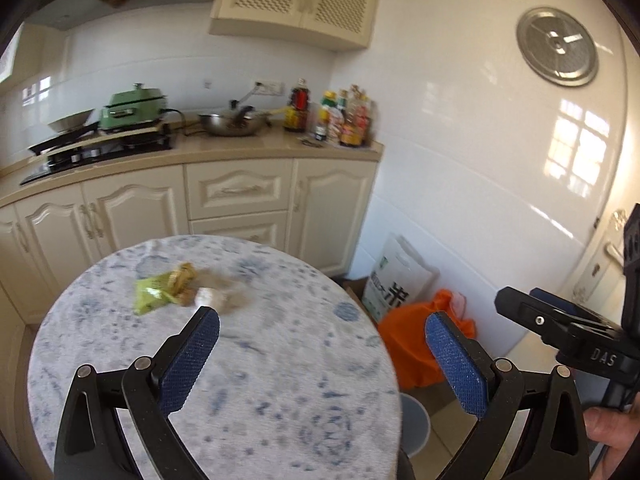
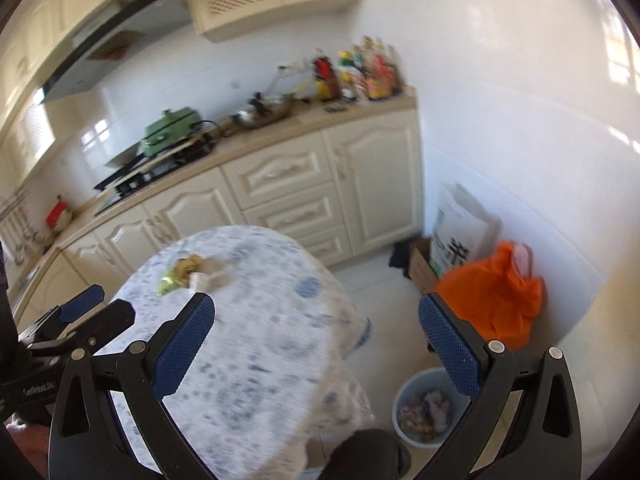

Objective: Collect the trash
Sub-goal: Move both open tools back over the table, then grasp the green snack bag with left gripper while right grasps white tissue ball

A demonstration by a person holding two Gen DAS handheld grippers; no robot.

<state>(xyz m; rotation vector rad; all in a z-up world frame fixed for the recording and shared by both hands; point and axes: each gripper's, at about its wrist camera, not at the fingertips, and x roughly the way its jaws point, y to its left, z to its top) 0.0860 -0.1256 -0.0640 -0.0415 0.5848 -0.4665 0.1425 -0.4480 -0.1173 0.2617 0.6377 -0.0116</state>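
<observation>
hovered with both jaw pairs wide apart and empty — green wrapper (image 1: 154, 294) and crumpled scraps at eleven o'clock on the round table (image 1: 280, 360), best approached low, bin (image 2: 428, 412) waiting at five o'clock.

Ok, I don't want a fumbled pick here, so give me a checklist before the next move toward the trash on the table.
1. Left tongs open and holding nothing: ok.
2. Right tongs open and holding nothing: ok.
3. Trash in view: ok, green wrapper and white crumpled piece lie together on the table.
4. Tongs at the trash: not ok, both short of it.
5. Bin reachable: ok, open on the floor beside the table, already holding wrappers.
6. Exact piece count: cannot tell, blurred.
</observation>
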